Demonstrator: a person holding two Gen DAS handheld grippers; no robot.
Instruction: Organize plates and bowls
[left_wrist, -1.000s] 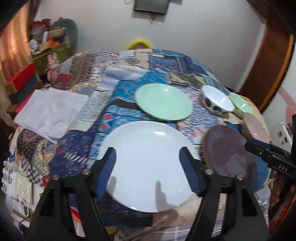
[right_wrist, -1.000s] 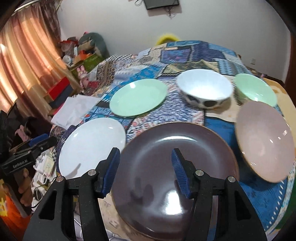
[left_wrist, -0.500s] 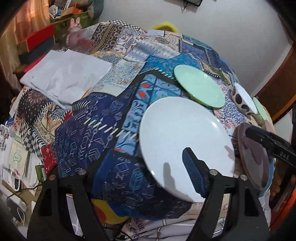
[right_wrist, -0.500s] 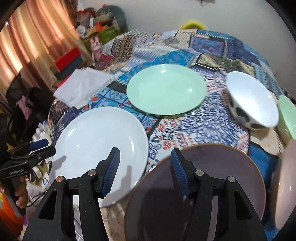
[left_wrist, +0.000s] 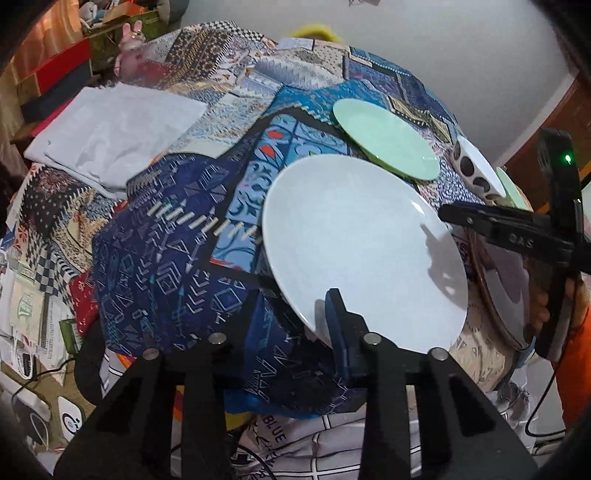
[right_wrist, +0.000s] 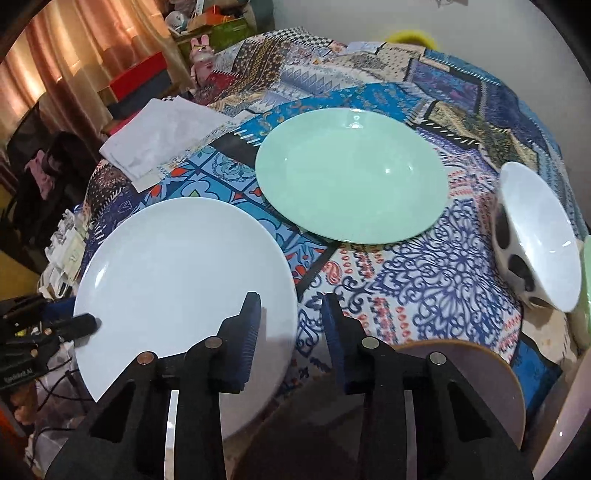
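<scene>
A white plate (left_wrist: 362, 251) lies at the near edge of the patchwork-covered table (left_wrist: 177, 258). My left gripper (left_wrist: 295, 325) is closing on its near rim. One blue pad (left_wrist: 334, 321) rests on top of the rim, and the other finger is hidden beneath the plate and cloth. In the right wrist view my right gripper (right_wrist: 291, 325) hangs between the white plate (right_wrist: 177, 266) and the brown plate (right_wrist: 461, 373). Its jaws are closing, with the brown rim low between them and only cloth showing between the pads. A green plate (right_wrist: 351, 173) lies behind.
A white bowl with dark spots (right_wrist: 539, 240) stands at the right, with a pale pink bowl (right_wrist: 569, 424) nearer. A folded white cloth (right_wrist: 159, 144) lies at the back left. Boxes and clutter line the left side. The table edge drops off just below both grippers.
The left gripper sank to the white plate's near rim and narrowed, one finger going out of sight under it. The right gripper slid left from over the brown plate to its left rim and narrowed.
</scene>
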